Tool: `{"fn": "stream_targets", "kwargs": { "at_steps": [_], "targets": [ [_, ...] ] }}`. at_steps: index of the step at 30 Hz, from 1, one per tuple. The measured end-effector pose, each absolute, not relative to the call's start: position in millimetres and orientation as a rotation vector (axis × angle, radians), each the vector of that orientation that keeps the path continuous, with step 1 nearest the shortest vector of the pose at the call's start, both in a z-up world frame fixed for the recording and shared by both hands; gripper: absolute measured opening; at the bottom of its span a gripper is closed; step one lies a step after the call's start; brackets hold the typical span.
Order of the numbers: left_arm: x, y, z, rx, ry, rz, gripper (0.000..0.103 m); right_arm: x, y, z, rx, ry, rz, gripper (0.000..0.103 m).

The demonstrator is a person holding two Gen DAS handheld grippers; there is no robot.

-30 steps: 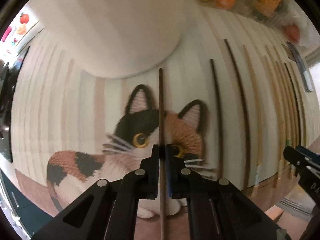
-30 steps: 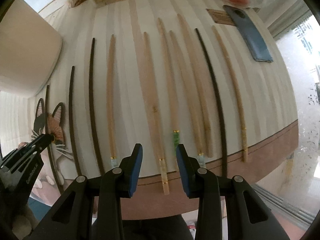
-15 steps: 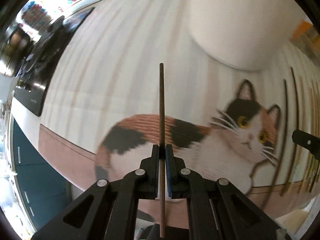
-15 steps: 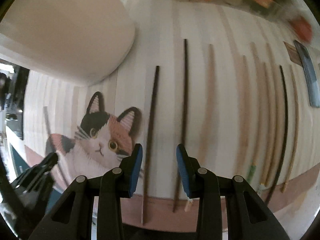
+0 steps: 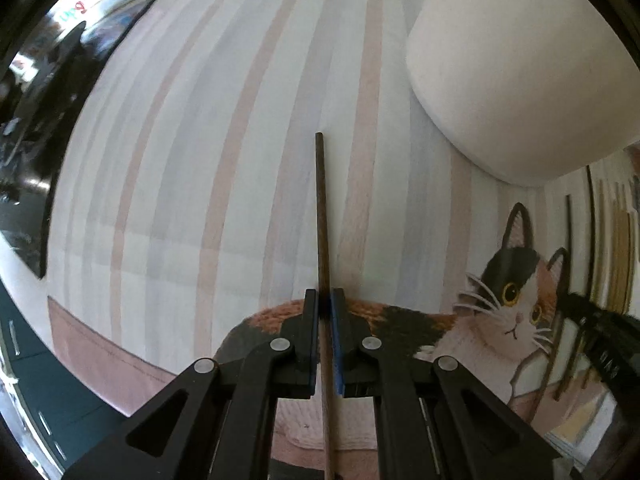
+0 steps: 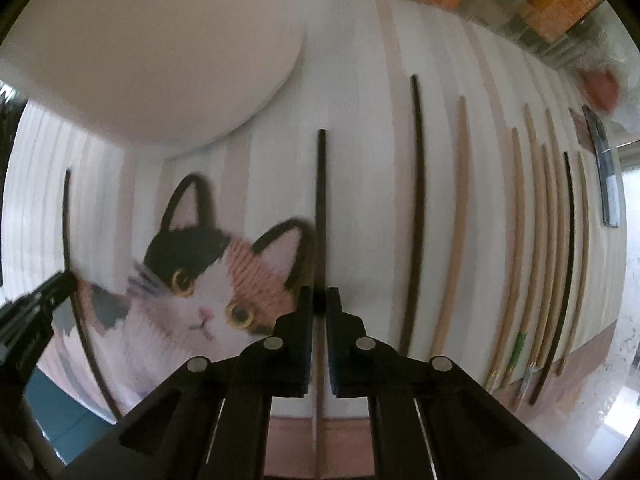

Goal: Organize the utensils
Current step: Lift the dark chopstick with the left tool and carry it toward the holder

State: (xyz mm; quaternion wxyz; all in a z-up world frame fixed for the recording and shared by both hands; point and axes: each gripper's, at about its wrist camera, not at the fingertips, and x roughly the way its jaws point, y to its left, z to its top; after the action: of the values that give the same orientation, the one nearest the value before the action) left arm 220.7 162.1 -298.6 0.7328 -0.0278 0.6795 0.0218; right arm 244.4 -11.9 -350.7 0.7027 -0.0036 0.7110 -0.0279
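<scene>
Left gripper [image 5: 325,300]: jaws clamped on a dark chopstick [image 5: 321,216], which runs straight out ahead of them over the striped cloth [image 5: 168,200] covering the surface. Right gripper [image 6: 319,300]: jaws have just been closing and now pinch a second dark chopstick [image 6: 321,200] that lies along the cloth just right of the cat motif [image 6: 208,280]. Edges: the cloth's pink hem [image 5: 84,340] runs near the left gripper's lower left, with a dark teal cabinet front [image 5: 36,396] beyond it. A big white rounded container [image 5: 508,72] crowds the upper right of the left view and the upper left of the right view. Open room: bare cloth to the left of and ahead of the left gripper's stick; in the right view, a free strip between the held stick and the next dark chopstick [image 6: 416,208]. The remaining sticks [image 6: 532,248], pale wood plus one more dark one, lie in a row further right, running toward a phone [image 6: 606,176] at the far edge. Versus a second ago: the left gripper was over the cat's face and now sits left of its body, same stick in the same grip; the right gripper was over the pale sticks with jaws apart and empty, and is now beside the cat.
</scene>
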Motion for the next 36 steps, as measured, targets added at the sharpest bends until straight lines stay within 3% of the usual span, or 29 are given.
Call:
{"fn": "stream_targets", "kwargs": {
  "at_steps": [8, 17, 36],
  "targets": [
    [232.4, 173.8, -305.0, 0.012, 1.532, -0.054, 0.009, 212.1, 9.0, -357.8, 0.016, 1.621, -0.084, 0.007],
    [232.9, 147.6, -306.4, 0.045, 1.514, -0.048, 0.004, 233.2, 8.9, -360.6, 0.043, 1.675, -0.128, 0.008],
    [191.9, 134.1, -236.3, 0.028, 1.347, 0.068, 0.003, 199.7, -85.4, -294.2, 0.186, 1.470, -0.027, 0.006]
  ]
}}
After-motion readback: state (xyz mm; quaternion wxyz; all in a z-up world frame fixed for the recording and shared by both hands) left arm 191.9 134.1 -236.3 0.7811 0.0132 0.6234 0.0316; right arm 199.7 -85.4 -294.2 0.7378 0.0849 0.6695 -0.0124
